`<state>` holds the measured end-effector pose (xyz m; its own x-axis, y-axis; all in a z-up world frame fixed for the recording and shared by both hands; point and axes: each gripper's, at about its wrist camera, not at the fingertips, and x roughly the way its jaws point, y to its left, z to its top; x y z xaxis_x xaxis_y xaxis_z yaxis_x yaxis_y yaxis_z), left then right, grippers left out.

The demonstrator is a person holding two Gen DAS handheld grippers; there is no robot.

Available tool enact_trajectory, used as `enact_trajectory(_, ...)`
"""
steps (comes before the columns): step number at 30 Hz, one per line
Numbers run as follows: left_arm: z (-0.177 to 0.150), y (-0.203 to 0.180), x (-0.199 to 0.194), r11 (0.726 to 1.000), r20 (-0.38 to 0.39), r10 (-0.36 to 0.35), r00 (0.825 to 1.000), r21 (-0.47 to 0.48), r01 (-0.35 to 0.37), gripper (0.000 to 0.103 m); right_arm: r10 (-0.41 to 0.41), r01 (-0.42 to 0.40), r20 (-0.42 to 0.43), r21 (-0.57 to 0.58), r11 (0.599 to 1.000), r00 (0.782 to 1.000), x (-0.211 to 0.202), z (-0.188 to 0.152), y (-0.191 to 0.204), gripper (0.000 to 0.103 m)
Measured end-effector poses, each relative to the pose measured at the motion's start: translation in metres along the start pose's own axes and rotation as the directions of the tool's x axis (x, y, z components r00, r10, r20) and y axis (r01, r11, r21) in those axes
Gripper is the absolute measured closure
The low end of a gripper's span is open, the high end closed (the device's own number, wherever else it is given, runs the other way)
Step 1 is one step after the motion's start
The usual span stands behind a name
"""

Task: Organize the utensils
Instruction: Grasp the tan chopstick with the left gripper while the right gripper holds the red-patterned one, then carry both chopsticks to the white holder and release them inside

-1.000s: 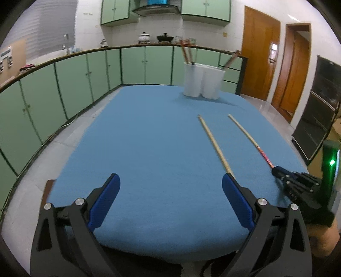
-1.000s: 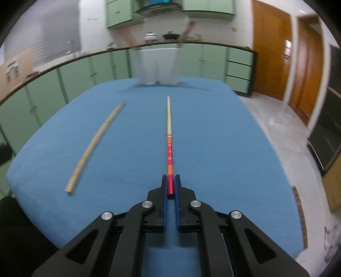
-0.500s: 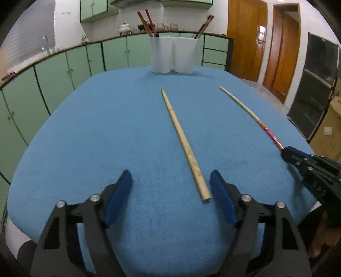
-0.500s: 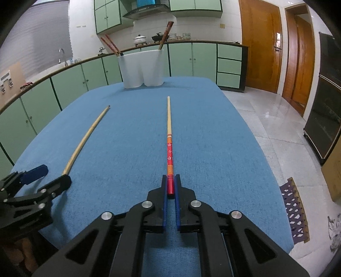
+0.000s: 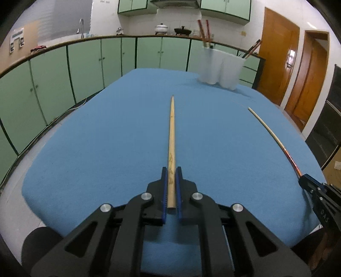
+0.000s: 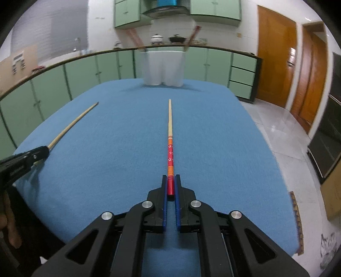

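A blue cloth [image 5: 106, 149] covers the table surface. A run of green base cabinets [image 5: 85, 68] curves along the back and left walls under a dark-edged countertop [image 5: 64, 43]. On the countertop stand a white lidded pot [image 5: 161, 28] and a black pot [image 5: 182, 31]. A faucet [image 5: 80, 26] rises at the left end of the countertop. Green wall cabinets [image 5: 224, 8] hang above, with a range hood [image 6: 165, 9] between them. A drawer stack [image 6: 243, 74] closes the right end of the cabinet run. Two wooden doors [image 5: 279, 66] occupy the right wall. A dark appliance [image 6: 328, 136] stands at the far right. The floor [image 6: 277, 125] is pale glossy tile.
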<state>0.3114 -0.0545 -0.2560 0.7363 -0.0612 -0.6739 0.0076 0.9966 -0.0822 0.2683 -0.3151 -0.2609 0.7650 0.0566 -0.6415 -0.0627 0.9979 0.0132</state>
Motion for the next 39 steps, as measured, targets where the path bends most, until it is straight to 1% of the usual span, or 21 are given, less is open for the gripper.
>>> enact_trajectory(3,-0.001,0.007,-0.003,1.0,-0.016,0.003,1.0,0.016,-0.003,0.092,0.028,-0.028,-0.002,0.003,1.0,1.0,-0.003,0.0,0.009,0.096)
enact_trajectory(4,0.0,0.008,-0.004,1.0,-0.021,0.01,1.0,0.021,-0.009,0.078,0.034,-0.034,-0.002,0.008,0.999,0.999,-0.004,-0.001,0.01,0.095)
enact_trajectory(5,-0.001,0.009,-0.005,1.0,-0.027,0.009,1.0,0.028,-0.008,0.069,0.034,-0.034,-0.003,0.008,0.999,0.999,-0.006,-0.001,0.009,0.092)
enact_trajectory(6,-0.002,0.009,-0.007,0.999,-0.024,0.018,1.0,0.038,-0.017,0.052,0.03,-0.03,-0.001,0.009,1.0,1.0,-0.007,-0.002,0.008,0.088)
enact_trajectory(7,-0.003,0.009,-0.008,0.999,-0.024,0.025,0.999,0.048,-0.024,0.047,0.027,-0.027,0.0,0.012,1.0,1.0,-0.009,-0.004,0.008,0.087)
enact_trajectory(8,-0.005,0.009,-0.008,0.998,-0.026,0.025,0.999,0.06,-0.023,0.047,0.026,-0.026,0.001,0.013,1.0,1.0,-0.009,-0.005,0.008,0.086)
enact_trajectory(9,-0.006,0.009,-0.008,0.997,-0.024,0.026,0.999,0.068,-0.025,0.047,0.021,-0.021,0.005,0.007,1.0,1.0,-0.009,-0.006,0.01,0.086)
enact_trajectory(10,-0.006,0.009,-0.009,0.997,-0.022,0.022,1.0,0.068,-0.02,0.05,0.016,-0.016,0.006,-0.002,1.0,1.0,-0.009,-0.006,0.011,0.086)
enact_trajectory(11,-0.005,0.009,-0.008,0.998,-0.021,0.009,1.0,0.066,-0.007,0.056,0.015,-0.015,0.007,-0.007,1.0,1.0,-0.008,-0.005,0.013,0.087)
enact_trajectory(13,-0.004,0.009,-0.008,0.997,-0.024,-0.013,1.0,0.072,0.014,0.091,0.02,-0.02,0.005,-0.007,1.0,1.0,-0.007,-0.004,0.012,0.091)
enact_trajectory(14,-0.002,0.01,-0.008,0.997,-0.03,-0.027,0.999,0.066,0.029,0.096,0.022,-0.022,0.004,-0.005,1.0,1.0,-0.008,-0.003,0.012,0.097)
enact_trajectory(15,-0.001,0.012,-0.01,0.997,-0.034,-0.042,0.999,0.057,0.044,0.097,0.023,-0.023,0.006,-0.003,1.0,1.0,-0.011,-0.003,0.012,0.097)
enact_trajectory(17,0.001,0.012,-0.018,0.997,-0.035,-0.051,0.998,0.054,0.053,0.097,0.032,-0.033,0.016,0.014,0.999,0.999,-0.021,-0.001,0.012,0.097)
enact_trajectory(18,0.004,0.015,-0.027,0.997,-0.032,-0.065,0.997,0.043,0.067,0.097,0.042,-0.043,0.029,0.033,0.999,0.999,-0.032,0.002,0.011,0.097)
enact_trajectory(22,0.018,0.021,-0.062,0.995,0.007,-0.096,0.995,0.013,0.096,0.097,0.073,-0.081,0.087,0.092,0.992,0.994,-0.071,0.016,0.01,0.097)
enact_trajectory(25,0.032,0.022,-0.086,0.993,0.041,-0.119,0.992,0.018,0.118,0.097,0.084,-0.098,0.124,0.105,0.99,0.989,-0.1,0.033,0.009,0.097)
enact_trajectory(28,0.05,0.021,-0.11,0.991,0.079,-0.134,0.988,0.042,0.131,0.097,0.099,-0.111,0.141,0.082,0.99,0.985,-0.124,0.055,0.009,0.097)
enact_trajectory(33,0.084,0.019,-0.135,0.985,0.108,-0.161,0.981,0.084,0.152,0.097,0.124,-0.129,0.129,0.035,0.991,0.984,-0.147,0.098,0.008,0.097)
enact_trajectory(36,0.106,0.015,-0.143,0.978,0.101,-0.18,0.978,0.122,0.168,0.097,0.136,-0.135,0.109,-0.013,0.991,0.985,-0.153,0.123,0.008,0.097)
enact_trajectory(39,0.121,0.011,-0.148,0.972,0.085,-0.199,0.976,0.146,0.185,0.097,0.143,-0.138,0.081,-0.055,0.989,0.986,-0.152,0.146,0.012,0.097)
